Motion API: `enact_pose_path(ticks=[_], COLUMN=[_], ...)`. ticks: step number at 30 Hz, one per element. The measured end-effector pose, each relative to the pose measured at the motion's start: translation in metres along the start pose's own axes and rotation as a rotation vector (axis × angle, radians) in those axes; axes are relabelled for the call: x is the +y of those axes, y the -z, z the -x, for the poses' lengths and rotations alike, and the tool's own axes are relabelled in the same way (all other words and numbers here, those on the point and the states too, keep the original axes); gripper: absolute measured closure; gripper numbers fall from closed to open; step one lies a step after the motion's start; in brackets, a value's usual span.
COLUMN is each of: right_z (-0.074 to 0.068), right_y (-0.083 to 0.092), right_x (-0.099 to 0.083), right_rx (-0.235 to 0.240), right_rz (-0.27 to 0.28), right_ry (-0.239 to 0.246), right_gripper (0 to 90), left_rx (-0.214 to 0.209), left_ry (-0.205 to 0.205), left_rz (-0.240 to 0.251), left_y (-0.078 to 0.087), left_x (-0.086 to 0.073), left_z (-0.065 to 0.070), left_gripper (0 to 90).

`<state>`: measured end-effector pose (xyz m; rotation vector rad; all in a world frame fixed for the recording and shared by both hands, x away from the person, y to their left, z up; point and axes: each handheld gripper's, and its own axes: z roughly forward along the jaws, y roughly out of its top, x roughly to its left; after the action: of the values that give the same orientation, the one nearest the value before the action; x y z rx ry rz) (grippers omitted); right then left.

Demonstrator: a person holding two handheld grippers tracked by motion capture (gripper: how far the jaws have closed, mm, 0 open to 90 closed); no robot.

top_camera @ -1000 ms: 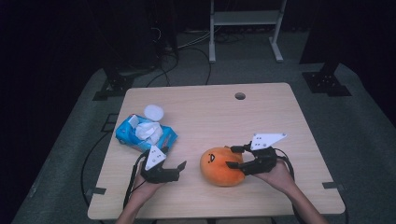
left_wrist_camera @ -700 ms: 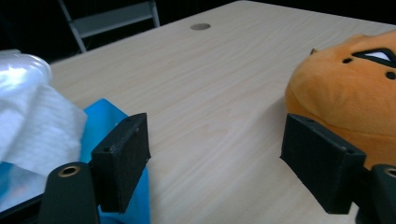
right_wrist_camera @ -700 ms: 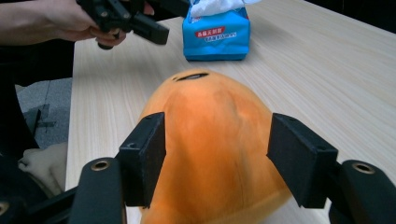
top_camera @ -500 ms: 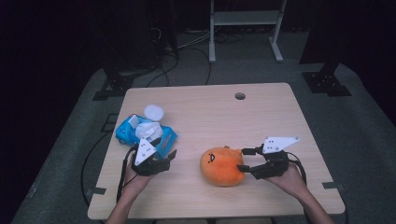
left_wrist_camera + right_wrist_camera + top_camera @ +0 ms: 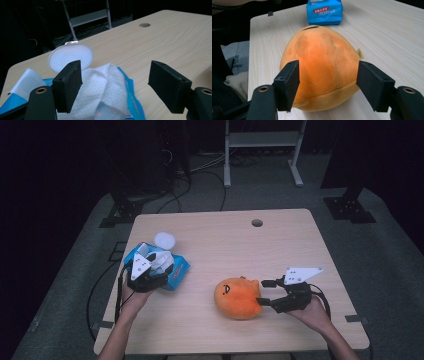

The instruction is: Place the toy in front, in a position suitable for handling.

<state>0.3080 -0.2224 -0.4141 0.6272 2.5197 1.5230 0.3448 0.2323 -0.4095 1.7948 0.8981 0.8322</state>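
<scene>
A blue wet-wipe pack (image 5: 176, 271) lies at the table's left with its round white lid (image 5: 164, 240) flipped open and a white wipe (image 5: 100, 82) pulled up from it. My left gripper (image 5: 151, 266) hovers over the pack. Its jaws have just been closing a little but still stand apart, and the wipe lies below and between them with neither pad touching it (image 5: 116, 87). An orange plush (image 5: 239, 297) sits front centre. My right gripper (image 5: 261, 293) is at its right side. Its jaws have just been opening and flank the plush's near end (image 5: 322, 50) without pressing.
The wooden table (image 5: 280, 250) has a small round hole (image 5: 257, 223) near its far edge. A metal stand (image 5: 262, 140) and cables lie on the dark floor behind. The blue pack (image 5: 324, 10) lies beyond the plush in the right gripper view.
My left hand has moved left and farther away, from the front of the table onto the wipe pack. My right hand has drawn back slightly to the right. The plush has stayed put.
</scene>
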Motion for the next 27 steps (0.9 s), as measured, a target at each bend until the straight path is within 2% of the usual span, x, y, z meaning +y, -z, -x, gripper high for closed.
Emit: enact_pose_path(ticks=[3, 5, 7, 11, 13, 16, 21, 27], right_z=[0.001, 0.001, 0.001, 0.002, 0.002, 0.002, 0.002, 0.002], right_y=[-0.001, -0.003, -0.003, -0.004, -0.004, -0.005, -0.007, -0.006], right_x=[-0.001, -0.002, -0.002, -0.003, -0.003, -0.005, -0.006, -0.005], right_rx=[0.006, 0.008, 0.009, 0.014, 0.018, 0.02, 0.025, 0.026], right_rz=[-0.006, -0.011, -0.011, -0.015, -0.015, -0.02, -0.023, -0.018], right_ry=[-0.001, -0.001, -0.001, -0.009, -0.011, -0.011, -0.012, -0.013], right_gripper=[33.8, 33.7, 33.6, 33.5, 33.6, 33.6, 33.6, 33.6], left_rx=[-0.003, -0.004, -0.005, 0.006, 0.01, 0.031, 0.06, 0.048], left_ry=[0.001, 0.021, 0.022, 0.058, 0.059, 0.065, 0.056, 0.072], left_rz=[-0.01, -0.007, -0.01, -0.052, -0.055, -0.063, -0.108, -0.111], left_y=[-0.004, -0.01, -0.011, -0.02, -0.021, -0.024, -0.027, -0.028], left_x=[-0.002, -0.006, -0.007, -0.014, -0.015, -0.018, -0.021, -0.024], left_z=[-0.003, -0.006, -0.007, -0.011, -0.011, -0.012, -0.015, -0.017], left_gripper=[24.4, 24.6, 25.8, 30.5, 32.5, 42.6, 62.7, 81.3])
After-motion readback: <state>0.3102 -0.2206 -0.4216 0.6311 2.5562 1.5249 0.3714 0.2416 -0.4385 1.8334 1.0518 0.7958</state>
